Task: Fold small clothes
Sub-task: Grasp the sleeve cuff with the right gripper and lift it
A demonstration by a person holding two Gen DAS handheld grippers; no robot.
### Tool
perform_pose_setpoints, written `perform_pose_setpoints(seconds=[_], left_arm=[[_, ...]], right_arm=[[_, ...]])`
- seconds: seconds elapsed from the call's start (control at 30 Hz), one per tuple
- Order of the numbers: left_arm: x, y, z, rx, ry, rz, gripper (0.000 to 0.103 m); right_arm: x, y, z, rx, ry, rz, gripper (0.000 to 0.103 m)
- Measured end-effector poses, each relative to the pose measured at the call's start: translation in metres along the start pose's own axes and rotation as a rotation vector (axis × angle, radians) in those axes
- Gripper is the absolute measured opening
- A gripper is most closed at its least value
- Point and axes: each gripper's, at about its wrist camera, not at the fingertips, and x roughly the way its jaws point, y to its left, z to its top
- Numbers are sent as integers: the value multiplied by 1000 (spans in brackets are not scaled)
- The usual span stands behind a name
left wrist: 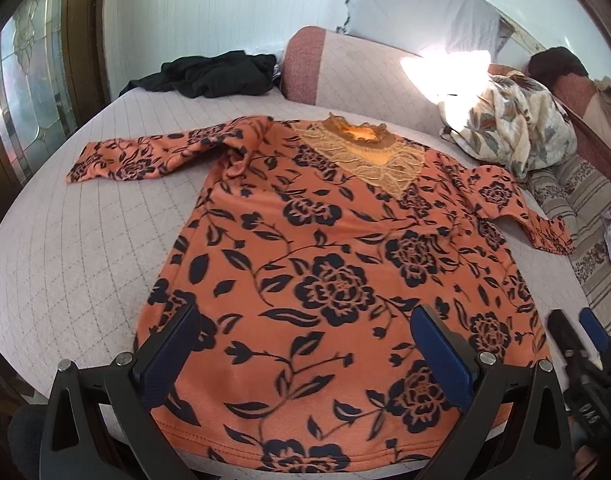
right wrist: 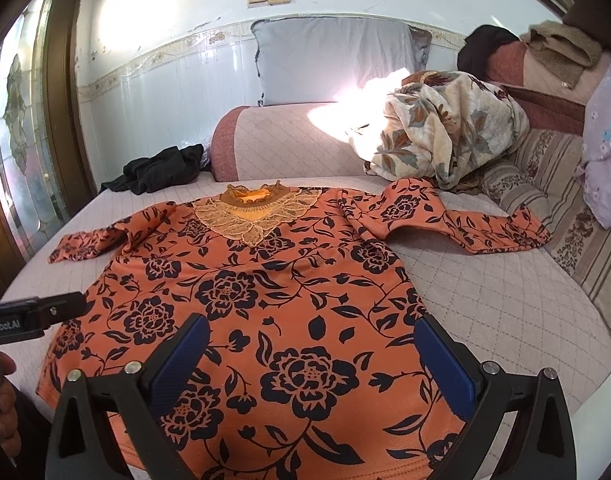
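An orange top with dark flowers and a lace collar [left wrist: 329, 240] lies flat, front up, on the quilted bed, with both sleeves spread out; it also shows in the right wrist view [right wrist: 265, 288]. My left gripper [left wrist: 305, 320] is open and empty above the hem at the top's left side. My right gripper [right wrist: 311, 332] is open and empty above the hem at the top's right side. The right gripper shows at the right edge of the left wrist view [left wrist: 577, 332], the left gripper at the left edge of the right wrist view [right wrist: 45, 312].
A black garment [left wrist: 209, 74] lies at the far left of the bed [left wrist: 65, 248]. A floral blanket [right wrist: 445, 136] is heaped at the far right against a bolster [right wrist: 281, 140]. A striped cushion [right wrist: 577, 240] runs along the right side.
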Motion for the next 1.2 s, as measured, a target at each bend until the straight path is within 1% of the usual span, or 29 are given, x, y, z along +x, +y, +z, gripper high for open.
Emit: perform_pose_setpoints(seconds=[0.07, 0.1, 0.17, 0.23, 0.3, 0.37, 0.43, 0.53, 0.6, 0.67, 0.7, 0.77, 0.87, 0.93, 1.0, 1.07, 1.1, 1.13, 1.17, 1.2], left_arm=[[4, 11, 4, -12, 6, 8, 103], [6, 18, 7, -18, 10, 11, 103], [11, 31, 13, -36, 10, 15, 103], [17, 48, 23, -68, 12, 17, 103], [24, 62, 32, -91, 9, 33, 103], [32, 78, 42, -122, 6, 48, 103], [41, 98, 52, -167, 5, 59, 103], [57, 131, 67, -232, 4, 109, 103], [66, 150, 73, -266, 4, 136, 103], [76, 170, 79, -302, 7, 170, 103], [81, 179, 81, -319, 8, 187, 103], [89, 192, 82, -345, 9, 214, 103], [99, 206, 79, -378, 16, 241, 103], [103, 212, 77, -403, 23, 244, 103], [105, 217, 75, -431, 29, 245, 103], [106, 222, 74, -457, 30, 242, 103], [107, 224, 73, -472, 34, 237, 103], [108, 226, 73, -481, 39, 232, 103], [109, 227, 72, -488, 43, 229, 103], [109, 227, 72, -487, 42, 230, 103]], right_arm=[[-1, -14, 5, 65, 19, 20, 103], [-2, -26, 9, 122, 30, 42, 103], [-4, -52, 18, 233, 25, 86, 103], [-1, -77, 28, 303, 19, 102, 103], [8, -111, 42, 361, 25, 88, 103], [23, -161, 54, 462, 22, 63, 103], [44, -211, 62, 557, 35, 16, 103], [85, -295, 63, 732, 73, -42, 103], [111, -343, 60, 819, 96, -79, 102], [132, -378, 58, 894, 114, -110, 95], [144, -395, 57, 925, 119, -105, 91], [162, -413, 59, 943, 129, -133, 88], [188, -432, 66, 931, 143, -194, 80], [203, -440, 68, 935, 162, -240, 72], [213, -443, 73, 920, 160, -296, 69], [221, -444, 79, 902, 160, -330, 69], [224, -445, 83, 887, 162, -352, 66], [227, -445, 85, 875, 165, -379, 51], [230, -445, 87, 864, 179, -407, 40], [232, -446, 88, 848, 192, -427, 13]])
